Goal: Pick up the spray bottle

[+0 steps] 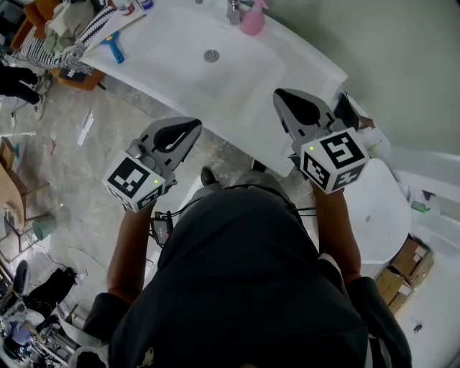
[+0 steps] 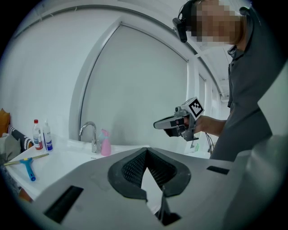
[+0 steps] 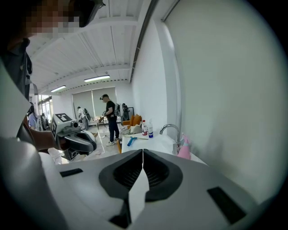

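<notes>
We count two tongs, one in each hand, both held in the air in front of the white worktop, side by side and well apart. The left tongs are closed, tips meeting with nothing between them. The right tongs are closed and empty in the same way. Each carries one cube with black-and-white square markers; these show patterns only, no words.

There is one spray bottle, pink, standing upright at the back of the worktop by the wall, just to the right of the single tap. It is well apart from both tongs, and neither touches it. The basin sunk into the worktop has one round drain.

At the left end of the worktop we count two small bottles standing next to each other, one with a red cap, the other white with a blue label. The print on both is too small for us to read. Near them lies one blue-handled tool, flat on the surface. On the floor at the right sit cardboard boxes; we cannot tell how many. In the right gripper view one person in dark clothes stands further down the room, with others behind too small to count.
</notes>
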A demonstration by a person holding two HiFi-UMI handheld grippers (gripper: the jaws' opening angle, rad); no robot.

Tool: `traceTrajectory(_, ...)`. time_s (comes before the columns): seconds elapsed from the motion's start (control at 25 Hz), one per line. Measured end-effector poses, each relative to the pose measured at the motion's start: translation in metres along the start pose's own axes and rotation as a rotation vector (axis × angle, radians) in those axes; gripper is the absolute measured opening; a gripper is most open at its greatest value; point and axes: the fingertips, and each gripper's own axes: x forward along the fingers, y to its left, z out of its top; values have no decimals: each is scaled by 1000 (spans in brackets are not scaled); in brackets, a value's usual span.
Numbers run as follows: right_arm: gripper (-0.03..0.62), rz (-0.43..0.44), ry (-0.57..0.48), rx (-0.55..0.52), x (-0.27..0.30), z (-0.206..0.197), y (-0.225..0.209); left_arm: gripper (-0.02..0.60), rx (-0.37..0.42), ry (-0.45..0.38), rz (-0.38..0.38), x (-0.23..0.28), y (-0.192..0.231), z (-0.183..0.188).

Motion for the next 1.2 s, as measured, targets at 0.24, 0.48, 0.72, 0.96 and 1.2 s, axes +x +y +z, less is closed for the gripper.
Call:
traceTrajectory(0.24, 9, 77, 18, -5, 4, -11, -36, 3, -22, -1, 81, 35, -2, 7)
traceTrajectory(0.48, 9, 138, 7, -11, 4, -14, -81, 3, -29, -9, 138, 81, -10, 21)
traceTrajectory(0.72, 9, 190, -1, -8, 1, -20, -111, 3, -10, 1, 178, 117, -13, 34)
traceTrajectory(0.96, 9, 230, -12, -16, 0, -28, -126, 3, 1, 7, 219, 134, -22, 33)
traceTrajectory(1.2, 9, 233, 12, -10, 11, -30, -123, 3, 21, 46, 216, 124, -20, 24)
